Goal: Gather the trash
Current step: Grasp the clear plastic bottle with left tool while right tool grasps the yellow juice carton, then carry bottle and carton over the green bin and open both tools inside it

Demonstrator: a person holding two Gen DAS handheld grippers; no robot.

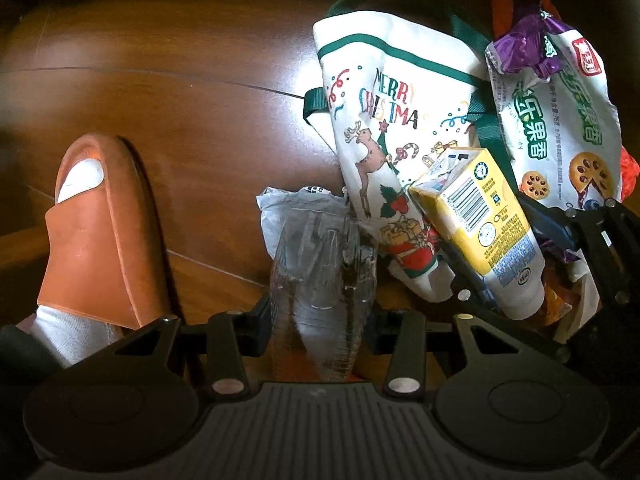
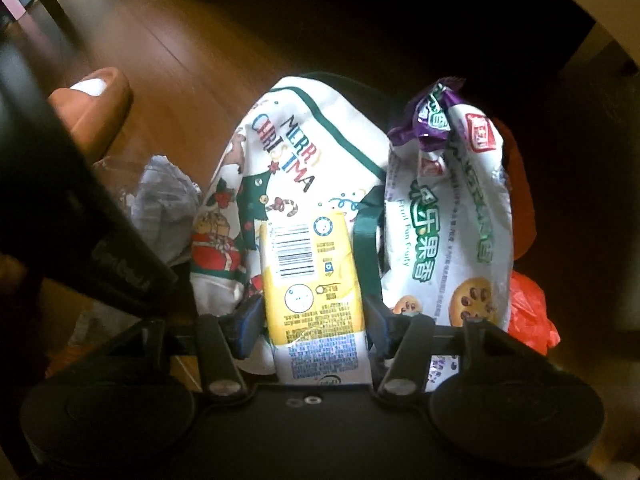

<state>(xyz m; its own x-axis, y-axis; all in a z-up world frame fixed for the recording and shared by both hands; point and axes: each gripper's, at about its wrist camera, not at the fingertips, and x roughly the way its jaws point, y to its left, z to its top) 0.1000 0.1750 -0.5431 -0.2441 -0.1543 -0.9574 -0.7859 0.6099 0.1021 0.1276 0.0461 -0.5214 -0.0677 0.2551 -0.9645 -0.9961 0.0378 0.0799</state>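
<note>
Both grippers are clenched: the left gripper [image 1: 320,316] grasps a crumpled clear plastic wrapper [image 1: 320,264] at lower centre, the right gripper [image 2: 314,328] a yellow drink carton [image 2: 312,280]. Behind the carton, mid-frame, sits the Christmas tote bag [image 2: 296,148], with a cookie packet [image 2: 452,216] to its right.

Crumpled clear plastic bottle [image 1: 320,280] between left gripper [image 1: 320,316] jaws, beside Christmas bag [image 1: 384,128].

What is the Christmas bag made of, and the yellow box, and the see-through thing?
Christmas bag: looks like soft woven cloth, matte, folding loosely.
Yellow box: probably coated paper carton, slightly shiny, with creased edges.
See-through thing: looks like thin clear plastic, crinkled and glinting.
</note>
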